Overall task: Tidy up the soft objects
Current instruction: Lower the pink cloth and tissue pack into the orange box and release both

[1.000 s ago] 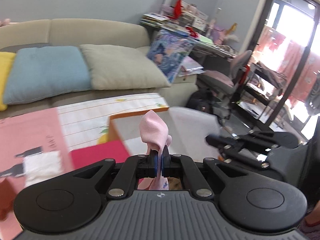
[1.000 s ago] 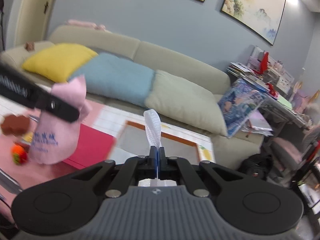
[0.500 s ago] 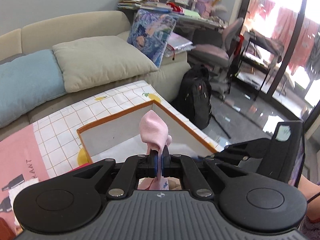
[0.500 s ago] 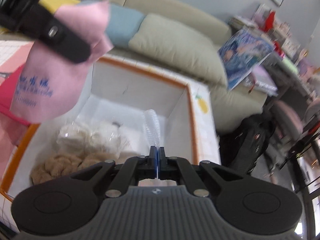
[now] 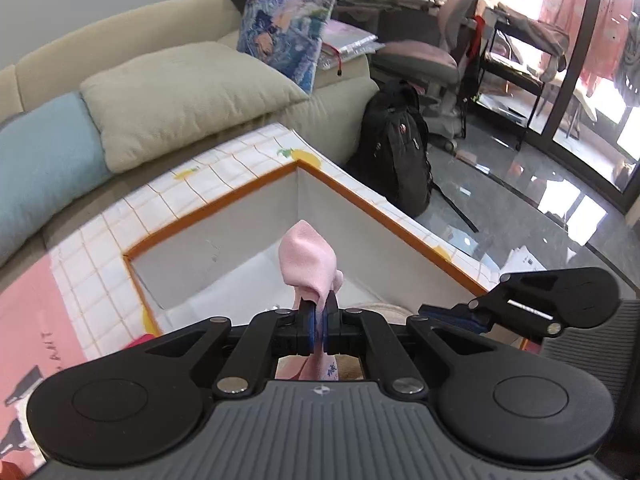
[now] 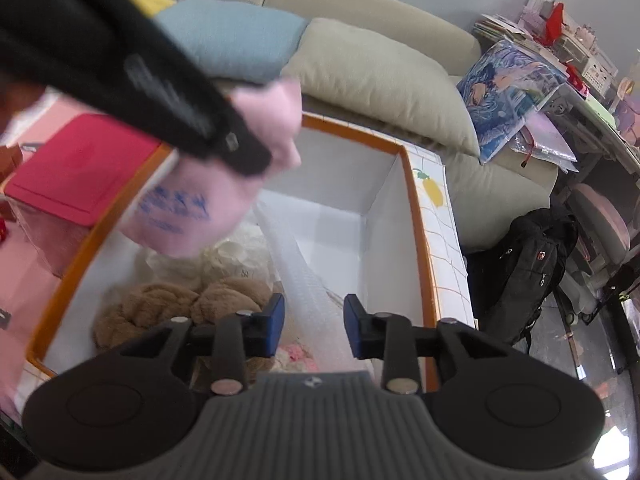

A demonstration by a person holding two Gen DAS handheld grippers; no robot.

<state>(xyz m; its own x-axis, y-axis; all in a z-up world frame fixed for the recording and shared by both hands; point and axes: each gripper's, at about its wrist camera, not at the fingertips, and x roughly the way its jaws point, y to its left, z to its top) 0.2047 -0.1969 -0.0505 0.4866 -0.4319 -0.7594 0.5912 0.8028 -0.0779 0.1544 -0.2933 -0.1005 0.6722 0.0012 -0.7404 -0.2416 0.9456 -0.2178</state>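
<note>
Box (image 6: pixel 416 216): before your sofa (image 6: pixel 360 4), on the table's right end.
In box: plush (image 6: pixel 168 304) at near left corner, wrap (image 6: pixel 308 280) beside it.
Backpack (image 6: pixel 520 272): right of table, on floor.

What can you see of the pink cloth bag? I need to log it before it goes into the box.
The pink cloth bag is soft, pale pink fabric with blue printed characters on one face. The left gripper is shut on its bunched top, which pokes up above the blue finger pads, while the body hangs free below. It hangs over the near-left part of the orange-rimmed box, above the white and brown plush items, apparently not touching them. It is blurred in the right wrist view.
</note>
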